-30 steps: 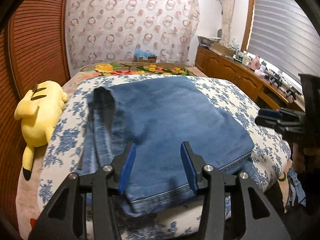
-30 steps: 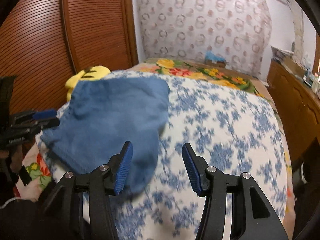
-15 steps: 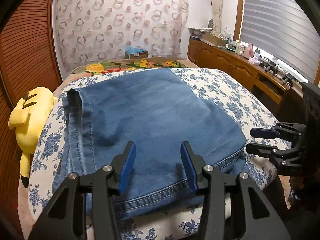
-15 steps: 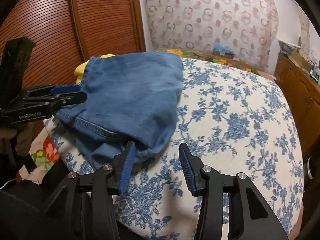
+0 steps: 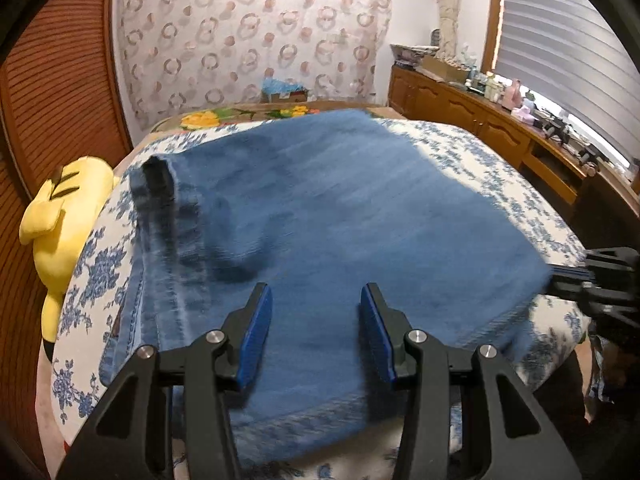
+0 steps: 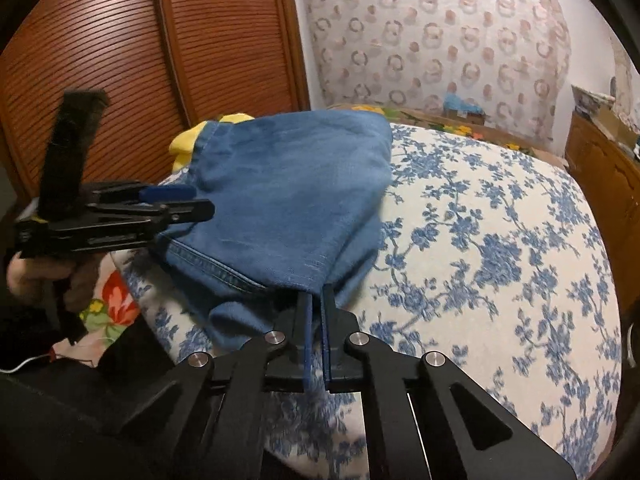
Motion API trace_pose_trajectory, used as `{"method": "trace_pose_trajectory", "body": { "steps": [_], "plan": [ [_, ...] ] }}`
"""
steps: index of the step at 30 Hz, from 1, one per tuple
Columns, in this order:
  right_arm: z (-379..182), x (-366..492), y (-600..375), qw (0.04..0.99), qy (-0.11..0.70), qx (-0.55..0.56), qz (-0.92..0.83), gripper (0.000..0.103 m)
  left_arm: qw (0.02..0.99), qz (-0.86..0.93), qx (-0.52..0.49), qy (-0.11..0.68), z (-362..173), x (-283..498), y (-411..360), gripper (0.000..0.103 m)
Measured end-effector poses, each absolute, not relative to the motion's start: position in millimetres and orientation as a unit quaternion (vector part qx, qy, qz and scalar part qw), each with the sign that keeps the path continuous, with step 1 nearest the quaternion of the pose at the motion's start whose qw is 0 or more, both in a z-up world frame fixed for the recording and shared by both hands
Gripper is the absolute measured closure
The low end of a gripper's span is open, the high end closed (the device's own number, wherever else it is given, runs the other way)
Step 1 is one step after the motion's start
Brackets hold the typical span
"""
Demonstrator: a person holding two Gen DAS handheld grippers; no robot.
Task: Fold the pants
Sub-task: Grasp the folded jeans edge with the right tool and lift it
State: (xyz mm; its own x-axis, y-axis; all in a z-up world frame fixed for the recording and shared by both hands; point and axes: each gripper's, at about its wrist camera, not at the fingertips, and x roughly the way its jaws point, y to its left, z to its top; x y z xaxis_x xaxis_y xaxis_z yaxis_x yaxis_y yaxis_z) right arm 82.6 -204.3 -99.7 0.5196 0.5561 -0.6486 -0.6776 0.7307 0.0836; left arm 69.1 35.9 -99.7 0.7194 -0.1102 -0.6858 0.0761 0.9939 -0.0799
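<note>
Floral bed (image 6: 500, 240) carries folded jeans (image 5: 340, 220). Right claw (image 6: 317, 300) clenched on their near corner; left claw (image 5: 316, 320) released, hovering over the hem. Yellow plush (image 5: 64, 216) alongside.

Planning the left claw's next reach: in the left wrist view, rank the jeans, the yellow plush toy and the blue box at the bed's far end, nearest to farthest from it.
1. Jeans: right beneath the left claw, on the bed.
2. Yellow plush toy: off to the left, at the bed's edge.
3. Blue box: straight ahead, beyond the bed's far end by the patterned curtain.
</note>
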Motion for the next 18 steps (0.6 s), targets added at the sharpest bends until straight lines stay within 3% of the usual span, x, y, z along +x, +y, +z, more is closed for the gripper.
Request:
{"method": "trace_pose_trajectory", "body": {
  "steps": [5, 7, 12, 14, 18],
  "plan": [
    [-103.7, 83.7, -214.8, 0.862, 0.356, -0.080, 0.350, 0.102, 0.923, -0.040, -0.033, 0.380, -109.8, 69.6, 45.9, 0.058],
    [-100.0, 83.6, -219.3, 0.870, 0.348, -0.076, 0.341, 0.095, 0.924, -0.039, -0.035, 0.379, -109.6, 67.8, 47.2, 0.058],
    [-80.4, 94.9, -233.2, 0.889, 0.321, -0.036, 0.323, 0.058, 0.929, -0.050, -0.039, 0.366, -100.6, 60.4, 45.1, 0.058],
    [-78.1, 106.0, -227.2, 0.892, 0.319, -0.036, 0.319, 0.053, 0.929, -0.059, -0.040, 0.363, -98.0, 59.6, 43.6, 0.058],
    [-92.3, 136.9, -205.0, 0.879, 0.352, -0.024, 0.321, 0.052, 0.926, -0.061, -0.034, 0.371, -103.9, 63.0, 40.7, 0.058]
  ]
}}
